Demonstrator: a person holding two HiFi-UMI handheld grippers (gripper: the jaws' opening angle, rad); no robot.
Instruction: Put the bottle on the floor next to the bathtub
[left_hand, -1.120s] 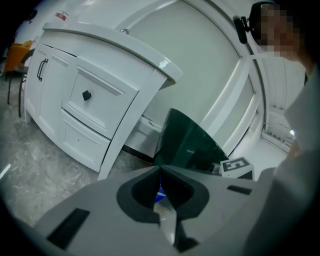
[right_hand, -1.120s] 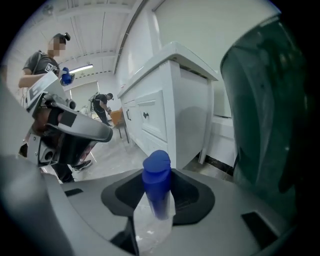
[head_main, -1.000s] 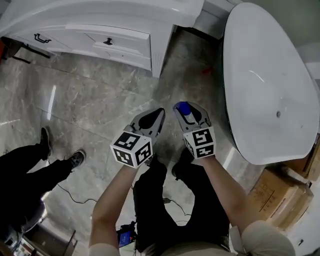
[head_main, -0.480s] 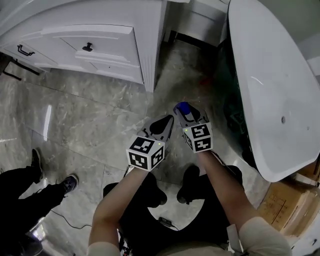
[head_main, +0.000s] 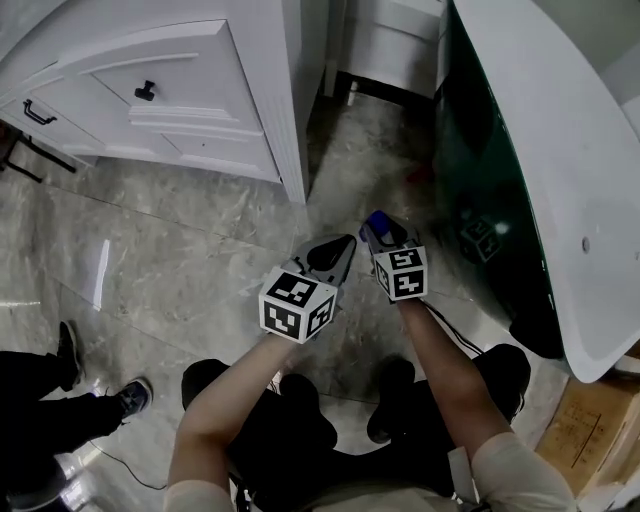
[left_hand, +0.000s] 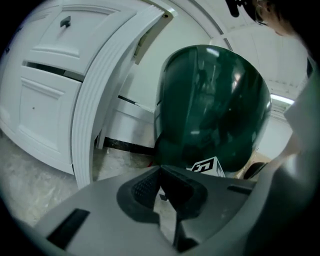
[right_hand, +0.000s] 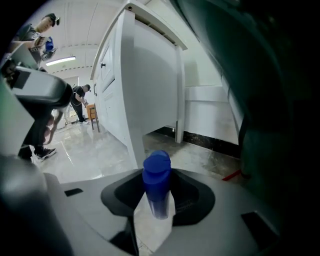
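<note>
While the right gripper (right_hand: 157, 196) is clenched on the bottle (right_hand: 157, 175), its pads press the clear body from both sides and the blue cap stands up past the fingertips, dead centre in the right gripper view.

- Left gripper (left_hand: 163, 189): jaws drawn together, nothing between them.
- Head view: both grippers sit at frame centre, side by side and close, left one slightly lower and to the left. Each carries its marker cube at the near end, with bare forearms running down to the bottom edge.
- Bottle is held over the grey marbled floor (head_main: 170, 250), near the bathtub (head_main: 565, 140).
- The bathtub fills the right side of the frame: white inside, dark glossy green outside. A marker cube is mirrored in the green wall just right of the right gripper.
- White cabinet (head_main: 200, 90) with dark drawer handles, upper left. Its corner post comes down to the floor above and left of the grippers.
- A narrow strip of floor runs between cabinet and bathtub toward the top centre.
- Bystander's dark shoes (head_main: 128, 396) and trouser legs, lower left.
- Cardboard box (head_main: 590, 435), lower right corner, under the tub's rim.
</note>
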